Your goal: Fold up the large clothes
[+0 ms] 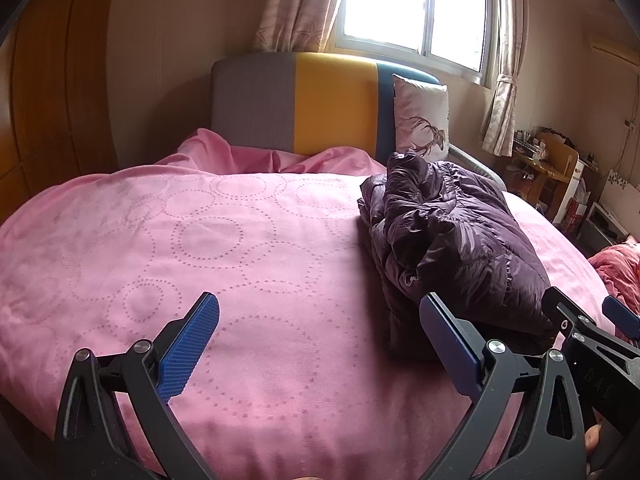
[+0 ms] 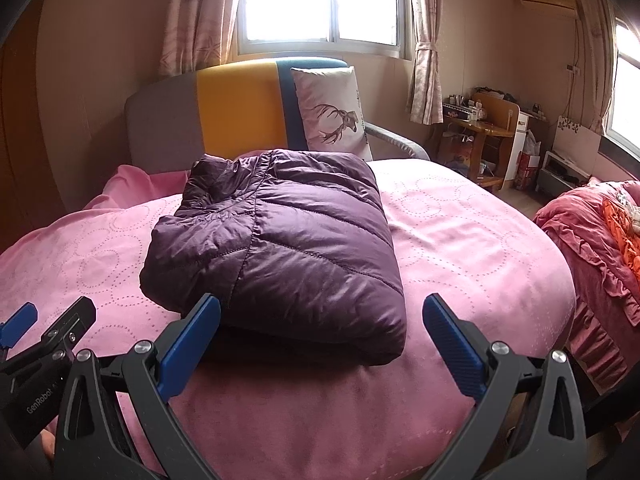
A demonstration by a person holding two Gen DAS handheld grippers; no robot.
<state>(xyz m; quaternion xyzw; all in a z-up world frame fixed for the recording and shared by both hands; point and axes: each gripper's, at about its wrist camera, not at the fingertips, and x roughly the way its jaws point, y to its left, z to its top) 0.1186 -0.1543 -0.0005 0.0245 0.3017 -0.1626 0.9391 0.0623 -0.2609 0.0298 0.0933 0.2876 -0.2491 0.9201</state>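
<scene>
My purple down jacket point(image 2: 280, 240) lies folded into a thick, puffy rectangle on the pink bedspread point(image 2: 460, 232), collar end toward the headboard point(image 2: 236, 108), quilted stitching across its shiny top. My right gripper point(image 2: 320, 344) hangs wide open and empty just before its near edge; my left gripper point(image 1: 320, 344) is likewise wide open, gripping nothing, beside it.

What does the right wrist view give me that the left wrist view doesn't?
Only the right wrist view shows the purple jacket's smooth quilted top as a squared bundle, the air conditioner, and the second window. Only the left wrist view shows the wooden wardrobe and the jacket's bunched, layered left side. Both show the pink bedspread, deer pillow, headboard, and both claws open, left and right, holding nothing.
</scene>
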